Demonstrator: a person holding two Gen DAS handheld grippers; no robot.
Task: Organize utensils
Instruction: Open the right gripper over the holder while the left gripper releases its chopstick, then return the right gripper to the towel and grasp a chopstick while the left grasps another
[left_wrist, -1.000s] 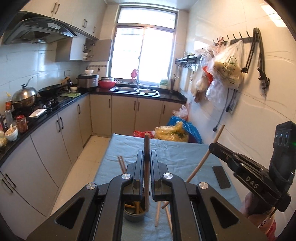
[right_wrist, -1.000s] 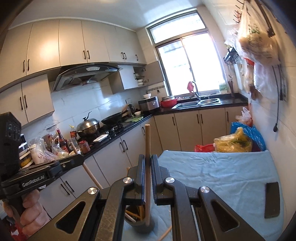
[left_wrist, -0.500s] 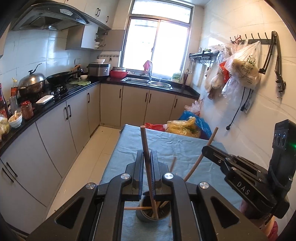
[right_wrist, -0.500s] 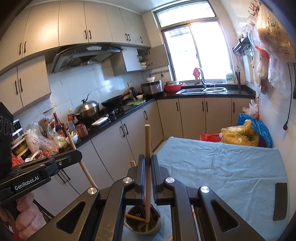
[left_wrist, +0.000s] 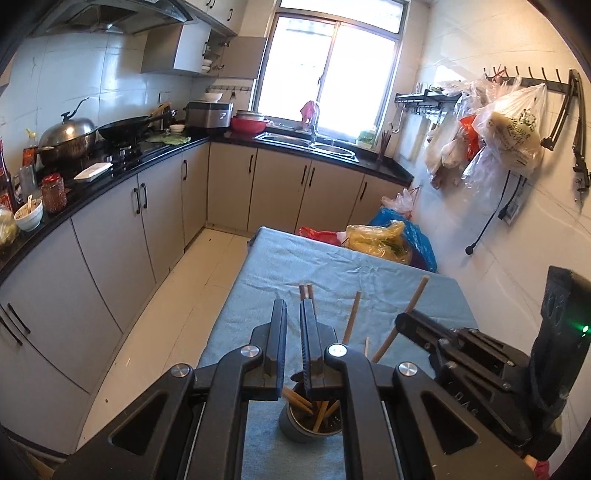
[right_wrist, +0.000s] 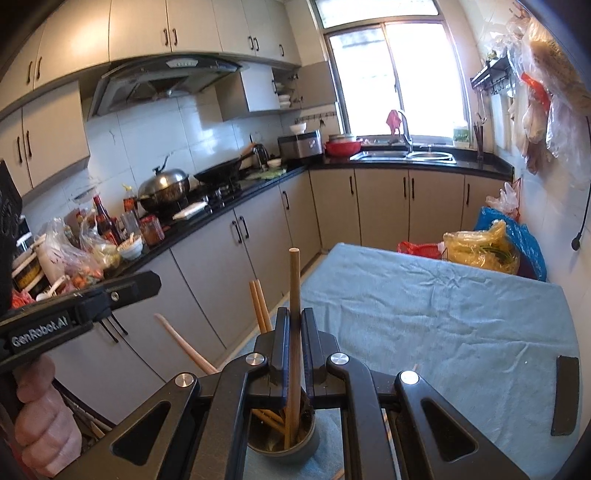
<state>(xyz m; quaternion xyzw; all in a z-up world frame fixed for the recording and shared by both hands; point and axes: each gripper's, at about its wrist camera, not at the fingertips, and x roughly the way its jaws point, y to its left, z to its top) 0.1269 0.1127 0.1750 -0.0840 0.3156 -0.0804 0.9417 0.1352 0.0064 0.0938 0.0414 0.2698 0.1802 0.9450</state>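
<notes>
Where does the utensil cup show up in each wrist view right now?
Left wrist view: the utensil cup sits bottom centre on the blue cloth, just under the left tongs, chopsticks sticking out of it.
Right wrist view: the cup is bottom centre again, partly hidden behind the right tongs, which grip a chopstick standing in it.
Shared landmark: the red bowl beside the sink.
</notes>
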